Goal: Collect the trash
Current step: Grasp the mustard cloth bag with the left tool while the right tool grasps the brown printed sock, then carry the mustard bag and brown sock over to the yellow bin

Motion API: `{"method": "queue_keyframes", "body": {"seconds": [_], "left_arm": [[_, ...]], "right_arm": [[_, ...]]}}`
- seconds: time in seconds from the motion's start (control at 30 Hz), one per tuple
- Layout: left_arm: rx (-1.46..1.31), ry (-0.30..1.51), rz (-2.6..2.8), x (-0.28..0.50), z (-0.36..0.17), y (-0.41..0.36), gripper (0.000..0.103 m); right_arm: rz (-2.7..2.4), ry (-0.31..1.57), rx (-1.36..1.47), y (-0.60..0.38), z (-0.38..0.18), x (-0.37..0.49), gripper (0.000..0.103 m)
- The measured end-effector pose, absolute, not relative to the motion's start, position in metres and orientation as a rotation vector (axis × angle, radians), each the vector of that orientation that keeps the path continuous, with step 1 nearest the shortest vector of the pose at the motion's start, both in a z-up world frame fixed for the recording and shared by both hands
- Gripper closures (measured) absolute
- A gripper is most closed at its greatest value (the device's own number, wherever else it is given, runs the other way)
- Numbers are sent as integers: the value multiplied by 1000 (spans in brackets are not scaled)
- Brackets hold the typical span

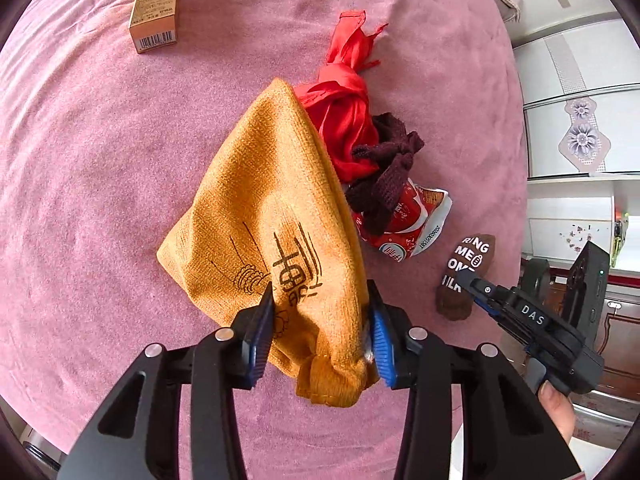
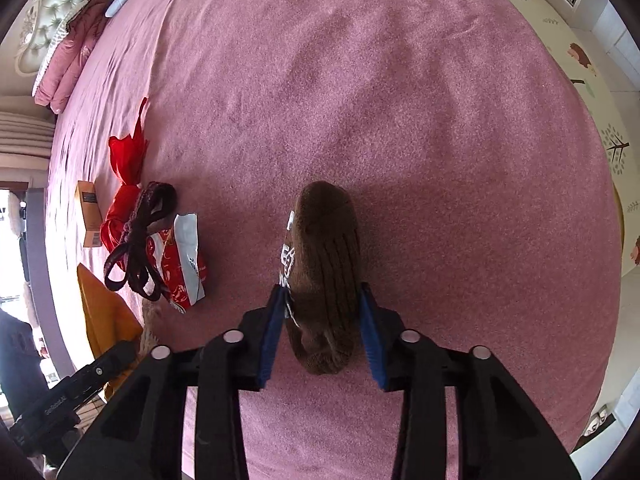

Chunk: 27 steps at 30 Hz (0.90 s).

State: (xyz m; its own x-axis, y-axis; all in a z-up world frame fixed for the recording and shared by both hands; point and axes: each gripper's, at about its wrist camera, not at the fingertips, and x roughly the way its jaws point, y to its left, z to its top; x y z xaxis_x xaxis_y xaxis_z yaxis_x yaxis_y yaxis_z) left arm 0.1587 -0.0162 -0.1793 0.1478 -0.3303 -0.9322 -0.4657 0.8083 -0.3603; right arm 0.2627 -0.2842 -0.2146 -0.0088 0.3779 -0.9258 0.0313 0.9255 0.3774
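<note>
Brown sock [image 2: 326,276] is lying on the pink bed [image 2: 440,140], lengthwise between the right tool [image 2: 323,334] fingers, clamped. Left tool [image 1: 320,330] is gripping the orange bag [image 1: 276,216] beside the wrapper [image 1: 404,224].

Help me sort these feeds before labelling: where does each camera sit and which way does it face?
Left wrist: on the left gripper, facing down at the orange pouch it grips; a hand shows.
Right wrist: on the right gripper, facing down at the brown sock between its fingers.
Shared: pink bedspread, red cloth, snack wrapper.
</note>
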Motion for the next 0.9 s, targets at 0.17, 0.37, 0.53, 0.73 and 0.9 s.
{"method": "queue_keyframes", "body": {"seconds": [0.17,0.37,0.53,0.73,0.9], "left_arm": [[-684,1436,79,157,-159,-11,60],[-600,1425,3,148,-136,-42,60],[-496,1415,-85,144,-119,-91,60],[-359,1408,-210,137,-105,-152,60],[-254,1388,-309,126,-84,-211,60]], "right_arm": [[325,1518,353,-287,-193,245,92],[400,1450,409,-303,-147,215,92],[429,1400,461,-324,-115,188,92],[392,1341,521,-363,-91,159,92],[336,1297,563,-409,-81,137,92]]}}
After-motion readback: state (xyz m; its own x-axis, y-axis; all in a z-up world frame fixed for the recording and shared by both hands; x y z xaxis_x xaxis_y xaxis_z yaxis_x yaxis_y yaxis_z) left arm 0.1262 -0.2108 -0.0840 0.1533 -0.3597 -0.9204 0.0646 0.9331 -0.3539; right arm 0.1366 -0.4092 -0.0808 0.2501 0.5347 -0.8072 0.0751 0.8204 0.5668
